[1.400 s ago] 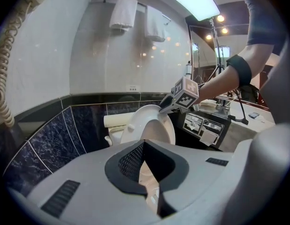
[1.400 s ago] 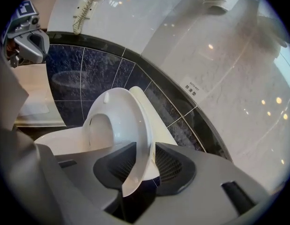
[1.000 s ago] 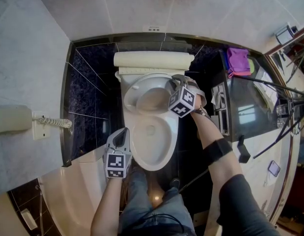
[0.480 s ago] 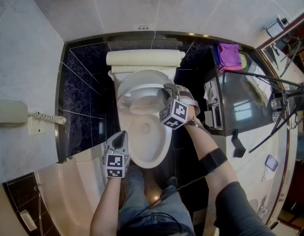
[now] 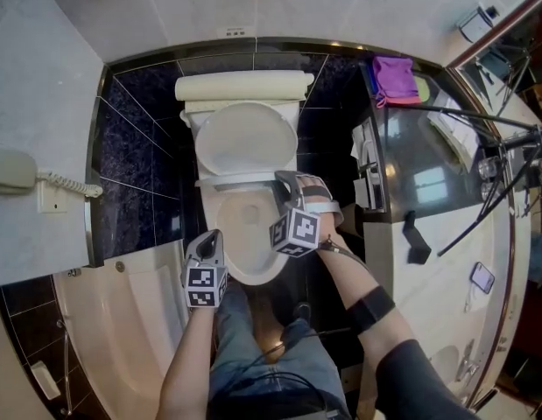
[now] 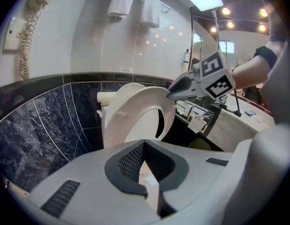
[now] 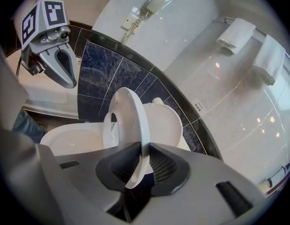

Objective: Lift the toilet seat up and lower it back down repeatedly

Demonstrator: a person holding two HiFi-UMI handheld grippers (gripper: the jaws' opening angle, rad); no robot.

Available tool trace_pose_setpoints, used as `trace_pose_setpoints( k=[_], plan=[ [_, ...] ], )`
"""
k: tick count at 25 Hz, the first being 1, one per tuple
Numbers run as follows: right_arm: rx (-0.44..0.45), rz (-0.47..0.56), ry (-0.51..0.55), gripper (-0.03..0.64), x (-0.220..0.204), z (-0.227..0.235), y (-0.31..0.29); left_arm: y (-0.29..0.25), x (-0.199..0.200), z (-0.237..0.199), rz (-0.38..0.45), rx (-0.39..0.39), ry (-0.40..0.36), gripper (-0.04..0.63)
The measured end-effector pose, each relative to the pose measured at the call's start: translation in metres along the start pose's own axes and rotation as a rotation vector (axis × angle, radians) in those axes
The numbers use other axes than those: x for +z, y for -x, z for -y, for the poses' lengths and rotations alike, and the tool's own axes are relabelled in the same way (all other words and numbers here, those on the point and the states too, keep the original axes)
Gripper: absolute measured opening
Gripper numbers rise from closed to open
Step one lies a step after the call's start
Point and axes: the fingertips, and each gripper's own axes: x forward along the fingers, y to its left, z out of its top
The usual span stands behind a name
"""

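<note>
The white toilet seat (image 5: 240, 181) stands half raised over the bowl (image 5: 253, 243). The lid (image 5: 244, 138) leans back on the tank (image 5: 242, 86). My right gripper (image 5: 284, 180) is shut on the seat's right rim, and its jaws have just been closing with that rim between them. In the right gripper view the seat ring (image 7: 123, 121) runs edge-on between the pads of the right gripper (image 7: 137, 165). My left gripper (image 5: 209, 245) hovers by the bowl's front left, shut and holding nothing. The left gripper view shows the tilted seat (image 6: 135, 111) with the right gripper (image 6: 176, 88) on it.
A wall phone (image 5: 12, 171) with a coiled cord hangs at the left. Below it is a bathtub (image 5: 122, 322). A vanity counter (image 5: 428, 191) with a purple cloth (image 5: 393, 68) stands at the right. Dark tiled wall surrounds the tank. The person's legs are close before the bowl.
The right gripper has pulled the seat away from the lid and down toward the bowl's front. The left gripper has sunk slightly beside the bowl.
</note>
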Motion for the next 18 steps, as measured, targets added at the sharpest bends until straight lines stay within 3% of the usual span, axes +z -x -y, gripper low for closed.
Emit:
trace_pose_setpoints(
  k=[18],
  plan=[
    [0.101, 0.033, 0.173, 0.098, -0.036, -0.156, 0.067, -0.004, -0.058, 0.054, -0.027, 0.036, 0.087, 0.000]
  ],
)
